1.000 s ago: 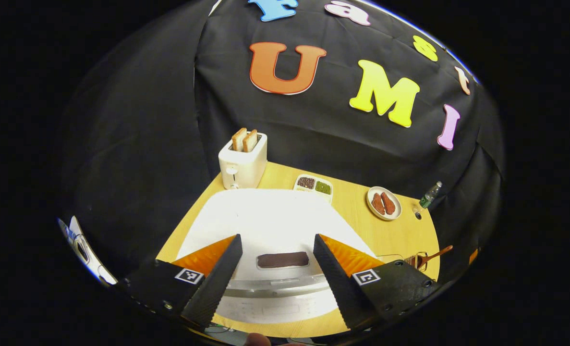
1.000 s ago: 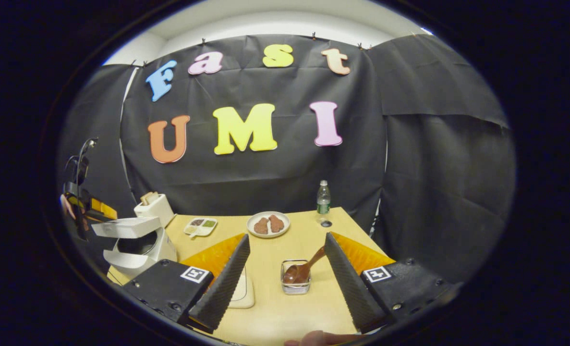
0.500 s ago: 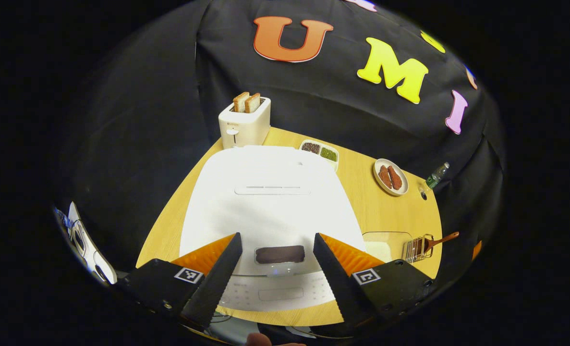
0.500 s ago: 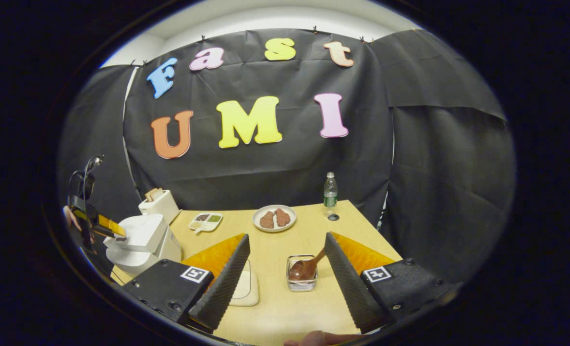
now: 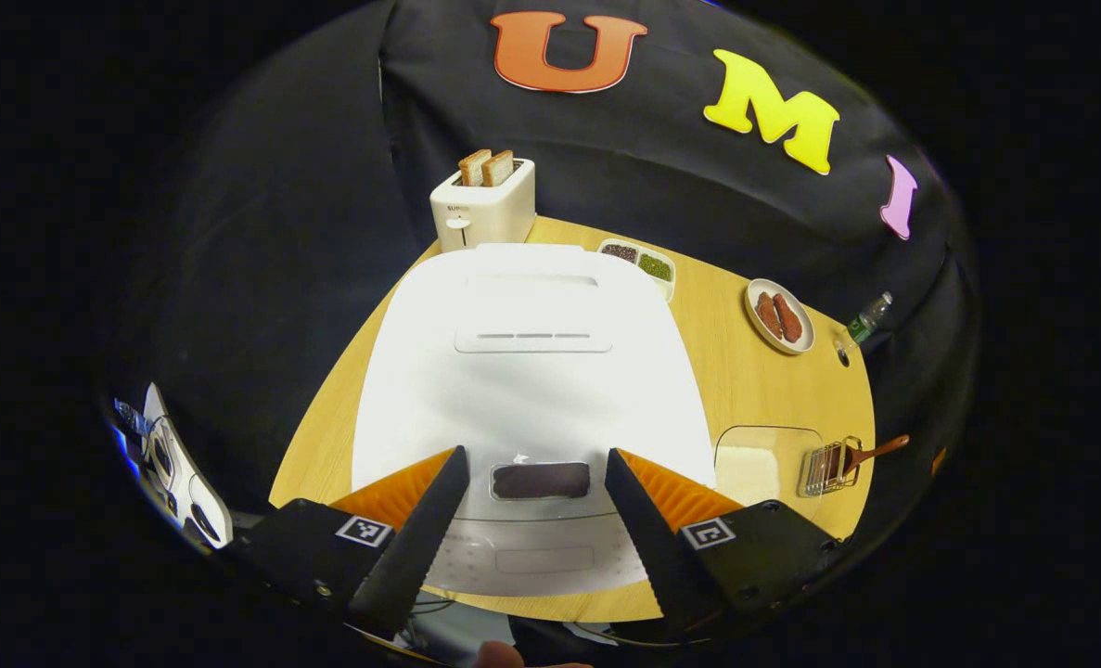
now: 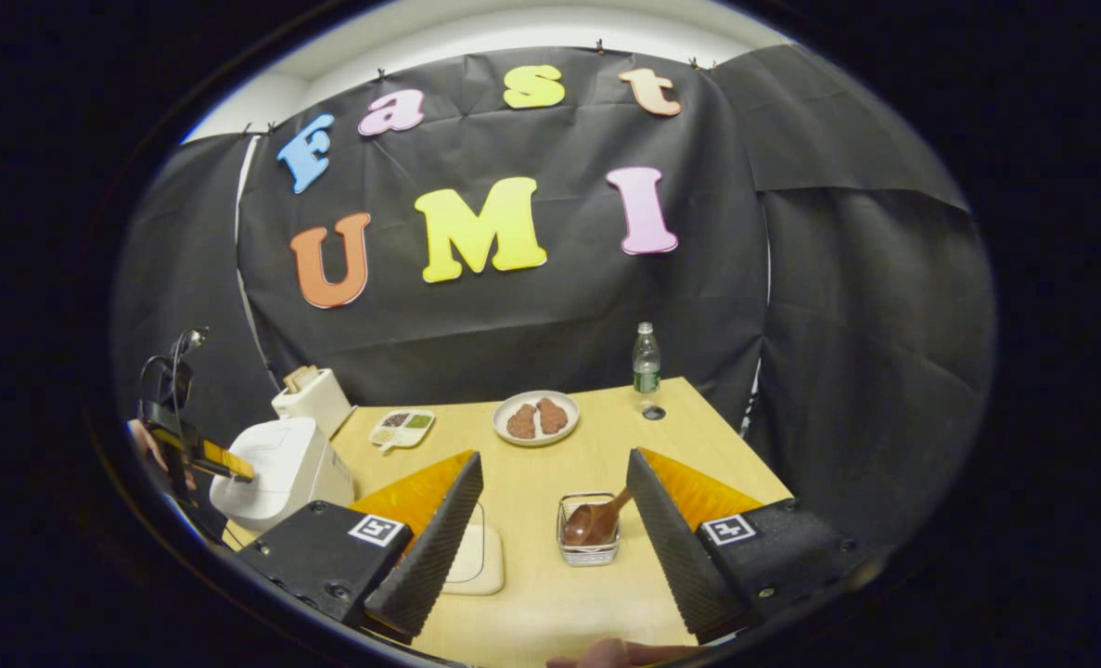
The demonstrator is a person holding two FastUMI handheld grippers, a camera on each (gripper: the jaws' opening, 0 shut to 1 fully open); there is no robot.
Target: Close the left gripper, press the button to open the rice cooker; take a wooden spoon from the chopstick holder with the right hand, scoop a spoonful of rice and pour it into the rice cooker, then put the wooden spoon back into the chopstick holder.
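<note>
The white rice cooker (image 5: 531, 371) sits right under my left gripper (image 5: 535, 456), its lid lying flat and closed. Its dark button (image 5: 541, 481) shows in the gap between my wide-open fingers. At the table's right are a shallow dish of rice (image 5: 759, 459) and the wire chopstick holder (image 5: 828, 467) with the wooden spoon (image 5: 875, 452) leaning out of it. In the right gripper view, my right gripper (image 6: 554, 456) hangs open above the table. The holder (image 6: 589, 543) and spoon (image 6: 596, 521) are just beyond its fingers. The rice dish (image 6: 478, 561) is by its left finger, the cooker (image 6: 276, 468) far left.
A white toaster (image 5: 485, 209) with two slices stands at the back of the wooden table (image 5: 745, 390). Near it lies a divided dish (image 5: 638, 263). A plate of brown food (image 5: 777, 315) and a water bottle (image 5: 865, 320) sit at the back right.
The cooker's lid has swung down from half raised to flat and closed. My left gripper has followed it down, still open. The right gripper has drifted slightly.
</note>
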